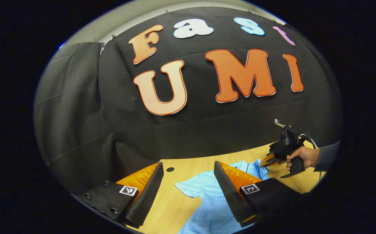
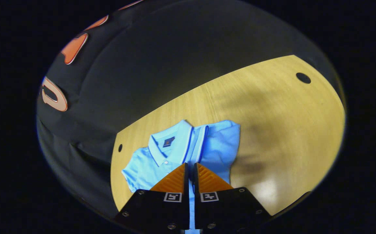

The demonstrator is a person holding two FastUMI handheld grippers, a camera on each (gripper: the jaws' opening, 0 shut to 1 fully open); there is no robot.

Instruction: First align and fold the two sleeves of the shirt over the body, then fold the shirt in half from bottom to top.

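Wooden table (image 2: 272, 107) runs along the black cloth wall (image 1: 77, 107), with the light blue shirt (image 2: 214, 143) lying on it, collar (image 2: 171, 143) toward the wall. Over the shirt, the left gripper (image 1: 188, 191) hangs with its fingers spread wide and nothing between them. The right gripper (image 2: 189, 177), held in a hand (image 1: 301, 157), is clenched on the shirt, pinching a fold of blue fabric near the collar.

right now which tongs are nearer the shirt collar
Right. The right tongs are closed just below the collar of the blue polo shirt; the left tongs hang open beside the sleeve.
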